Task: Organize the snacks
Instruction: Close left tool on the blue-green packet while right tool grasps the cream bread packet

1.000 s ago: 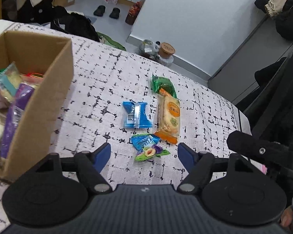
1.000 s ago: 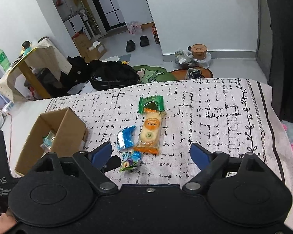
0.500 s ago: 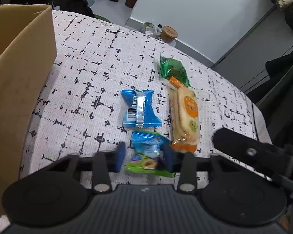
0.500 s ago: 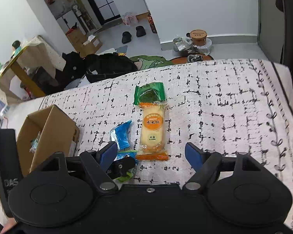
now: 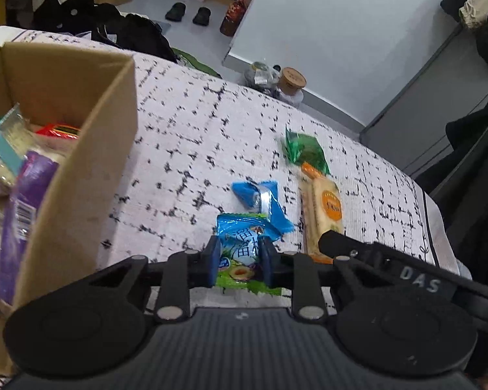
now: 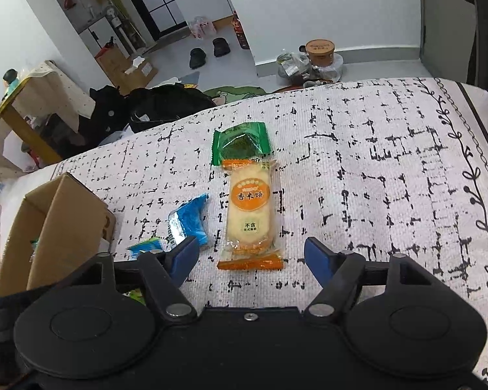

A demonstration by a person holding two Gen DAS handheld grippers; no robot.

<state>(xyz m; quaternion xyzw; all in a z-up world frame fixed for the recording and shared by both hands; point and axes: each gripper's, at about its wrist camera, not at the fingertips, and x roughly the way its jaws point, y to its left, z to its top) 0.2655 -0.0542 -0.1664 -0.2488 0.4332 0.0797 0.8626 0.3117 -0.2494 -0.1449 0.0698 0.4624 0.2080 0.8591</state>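
Rice-cracker pack (image 6: 250, 208) lengthwise, seemingly away

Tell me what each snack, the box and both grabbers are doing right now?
Left gripper: closed on the blue-green packet, jaws just closing.
Blue-green packet: pinched, lying on the tablecloth.
Blue packet: lying loose.
Rice cracker pack: flat, untouched.
Green packet: flat, untouched.
Box: open, snacks inside.
Right gripper: open, jaws just narrowing around the rice cracker pack.

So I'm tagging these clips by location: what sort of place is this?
Probably a lived-in home. A table under a patterned tablecloth holds snacks, slippers sit on the floor by a doorway, and bags and clothes are piled nearby.
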